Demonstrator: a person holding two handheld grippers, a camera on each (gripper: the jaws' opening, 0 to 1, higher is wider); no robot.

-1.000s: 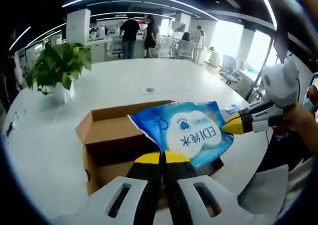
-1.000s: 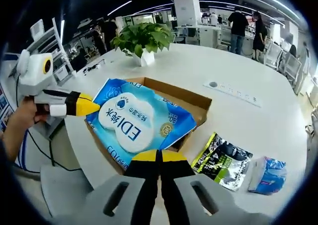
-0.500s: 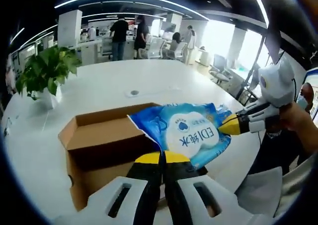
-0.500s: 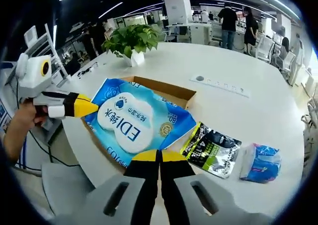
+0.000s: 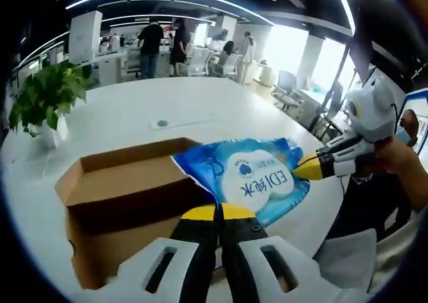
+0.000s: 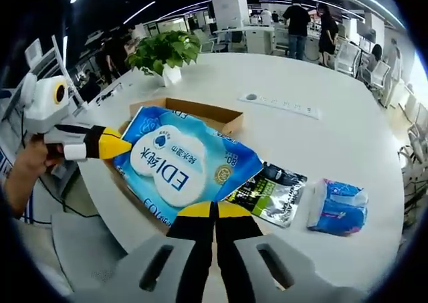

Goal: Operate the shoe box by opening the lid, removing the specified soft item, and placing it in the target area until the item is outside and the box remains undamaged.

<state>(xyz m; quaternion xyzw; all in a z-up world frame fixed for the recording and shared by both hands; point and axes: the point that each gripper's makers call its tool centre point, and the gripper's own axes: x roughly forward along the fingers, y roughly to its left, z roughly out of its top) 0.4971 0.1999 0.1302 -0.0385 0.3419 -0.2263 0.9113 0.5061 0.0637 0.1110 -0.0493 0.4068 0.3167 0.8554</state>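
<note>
- Your left gripper [image 5: 221,213] has its jaws pressed together on the near edge of the wipes pack [image 5: 251,178].
- Your right gripper [image 6: 215,210] pinches the opposite edge of the same pack, jaws together; in the left gripper view its yellow tip sits at 3 o'clock of the pack.
- The pack hangs between both grippers, above the open cardboard box [image 6: 200,110].
- A dark pouch [image 6: 269,193] and a blue packet [image 6: 338,206] lie on the white table [image 6: 348,136] at the pack's 3 o'clock.
- A potted plant [image 6: 162,54] stands at the box's 12 o'clock.
</note>
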